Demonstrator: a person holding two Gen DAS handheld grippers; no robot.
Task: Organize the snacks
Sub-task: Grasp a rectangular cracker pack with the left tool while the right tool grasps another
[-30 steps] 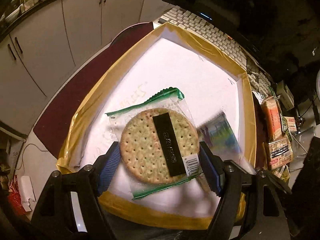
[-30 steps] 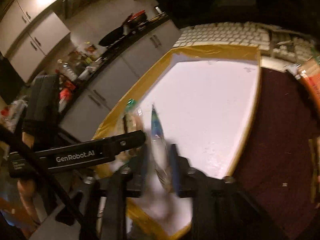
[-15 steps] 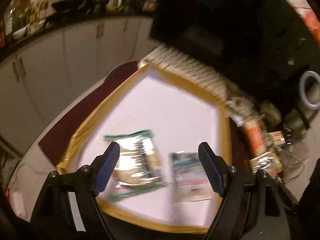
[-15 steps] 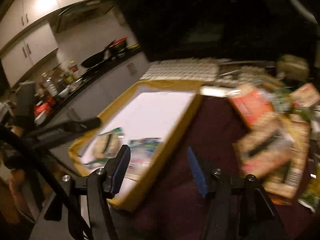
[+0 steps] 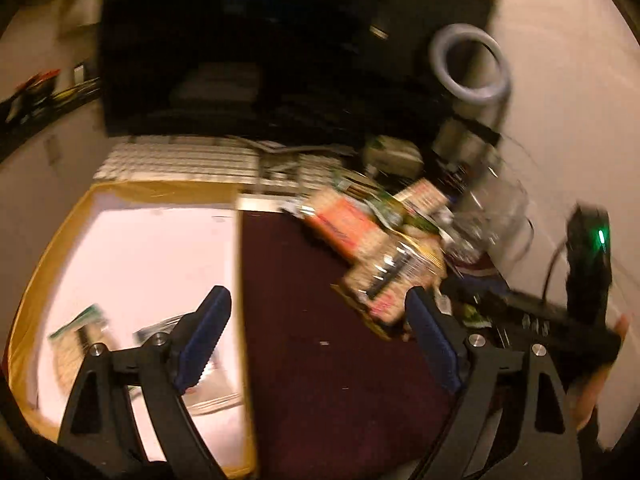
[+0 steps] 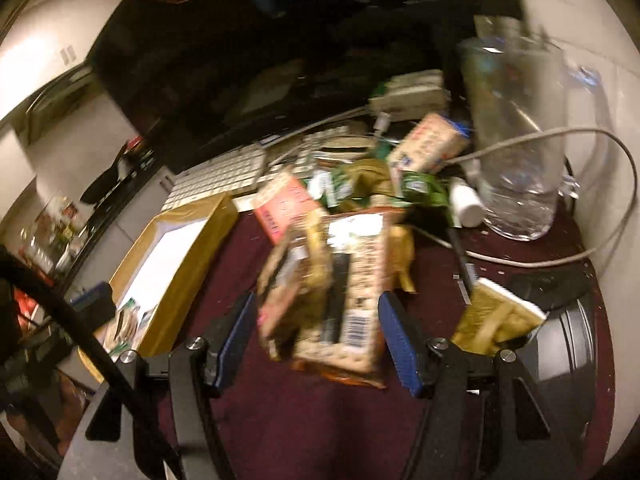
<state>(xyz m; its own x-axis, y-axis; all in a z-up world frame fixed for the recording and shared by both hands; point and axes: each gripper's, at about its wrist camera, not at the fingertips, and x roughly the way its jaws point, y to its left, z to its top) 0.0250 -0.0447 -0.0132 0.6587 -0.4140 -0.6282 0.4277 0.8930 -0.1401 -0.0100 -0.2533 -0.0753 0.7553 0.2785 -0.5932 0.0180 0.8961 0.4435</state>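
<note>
A shallow cardboard box (image 5: 236,280) with a white floor holds a green-edged cracker packet (image 5: 76,332) and a second snack packet (image 5: 160,332) near its front. My left gripper (image 5: 316,344) is open and empty above the maroon mat, just right of the box. A blurred pile of snack packets (image 5: 384,264) lies to the right. My right gripper (image 6: 316,332) is open, its jaws standing either side of a cracker packet with a barcode (image 6: 344,292) on the mat. The box (image 6: 180,264) sits to its left.
A white keyboard (image 5: 180,160) and a dark monitor (image 5: 260,40) stand behind the box. A clear glass jug (image 6: 516,140), a grey cable (image 6: 560,136), a small white bottle (image 6: 466,204) and a boxed snack (image 6: 428,144) crowd the back right. The maroon mat (image 5: 320,380) covers the table.
Both packets were let go in the box. Both grippers opened and swung right, away from the box, toward the snack pile. The right gripper now straddles a barcode packet.
</note>
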